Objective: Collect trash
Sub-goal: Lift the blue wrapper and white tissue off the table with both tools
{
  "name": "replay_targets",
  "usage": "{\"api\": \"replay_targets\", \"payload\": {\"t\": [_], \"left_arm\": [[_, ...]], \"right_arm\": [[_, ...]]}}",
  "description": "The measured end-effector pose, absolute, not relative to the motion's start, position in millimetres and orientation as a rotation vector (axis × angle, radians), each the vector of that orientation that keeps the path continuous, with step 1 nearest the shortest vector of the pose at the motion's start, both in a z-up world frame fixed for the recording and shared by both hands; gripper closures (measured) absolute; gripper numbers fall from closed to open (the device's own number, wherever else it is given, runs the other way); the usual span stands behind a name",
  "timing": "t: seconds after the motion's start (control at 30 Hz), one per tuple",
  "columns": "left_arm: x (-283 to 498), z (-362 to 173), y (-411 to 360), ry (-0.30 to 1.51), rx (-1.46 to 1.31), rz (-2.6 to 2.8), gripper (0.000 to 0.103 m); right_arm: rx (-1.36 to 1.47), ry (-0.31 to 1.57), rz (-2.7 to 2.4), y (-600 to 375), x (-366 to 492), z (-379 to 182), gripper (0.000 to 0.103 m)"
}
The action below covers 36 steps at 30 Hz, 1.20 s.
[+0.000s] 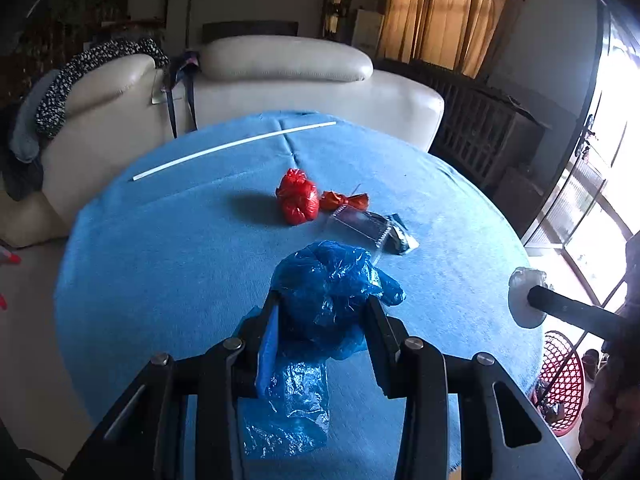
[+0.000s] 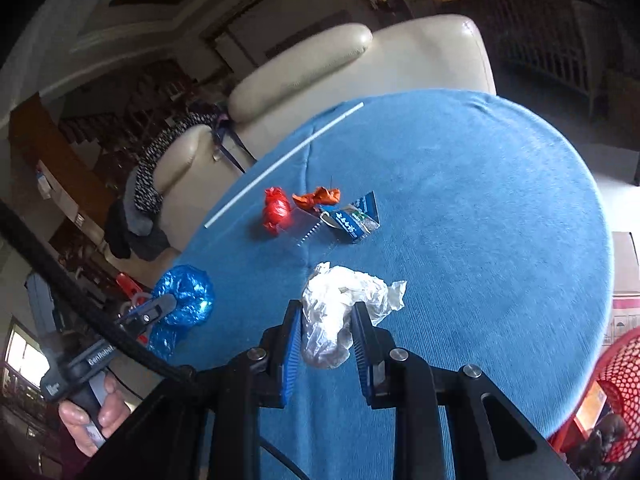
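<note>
My left gripper is shut on a crumpled blue plastic bag above the round blue table; it also shows in the right wrist view with the blue bag. My right gripper is shut on a crumpled clear plastic bag, which also shows at the right edge of the left wrist view. On the table lie a red bag, an orange wrapper, a clear package and a blue snack packet.
A thin white stick lies near the table's far edge. A cream sofa stands behind the table. A red mesh basket stands on the floor at the right, also at the right edge of the right wrist view.
</note>
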<state>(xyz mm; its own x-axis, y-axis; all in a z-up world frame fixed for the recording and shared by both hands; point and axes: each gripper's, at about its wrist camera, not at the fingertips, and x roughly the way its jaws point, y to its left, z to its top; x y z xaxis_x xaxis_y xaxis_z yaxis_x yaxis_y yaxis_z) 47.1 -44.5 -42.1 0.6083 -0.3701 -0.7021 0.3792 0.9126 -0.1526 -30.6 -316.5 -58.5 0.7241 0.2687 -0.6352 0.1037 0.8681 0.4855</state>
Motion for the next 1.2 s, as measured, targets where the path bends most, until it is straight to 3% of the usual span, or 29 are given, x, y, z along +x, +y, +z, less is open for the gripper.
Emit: {"api": "replay_targets", "payload": {"t": [0.47, 1.2], "left_arm": [[-11, -24, -76, 0.738, 0.111, -0.471, 0.061], [-30, -12, -123, 0.707, 0.182, -0.513, 0.061]], "right_arm": [[0.554, 0.702, 0.083, -324, -88, -41, 0.076], [0.617, 0.635, 0.014, -373, -139, -39, 0.076]]}}
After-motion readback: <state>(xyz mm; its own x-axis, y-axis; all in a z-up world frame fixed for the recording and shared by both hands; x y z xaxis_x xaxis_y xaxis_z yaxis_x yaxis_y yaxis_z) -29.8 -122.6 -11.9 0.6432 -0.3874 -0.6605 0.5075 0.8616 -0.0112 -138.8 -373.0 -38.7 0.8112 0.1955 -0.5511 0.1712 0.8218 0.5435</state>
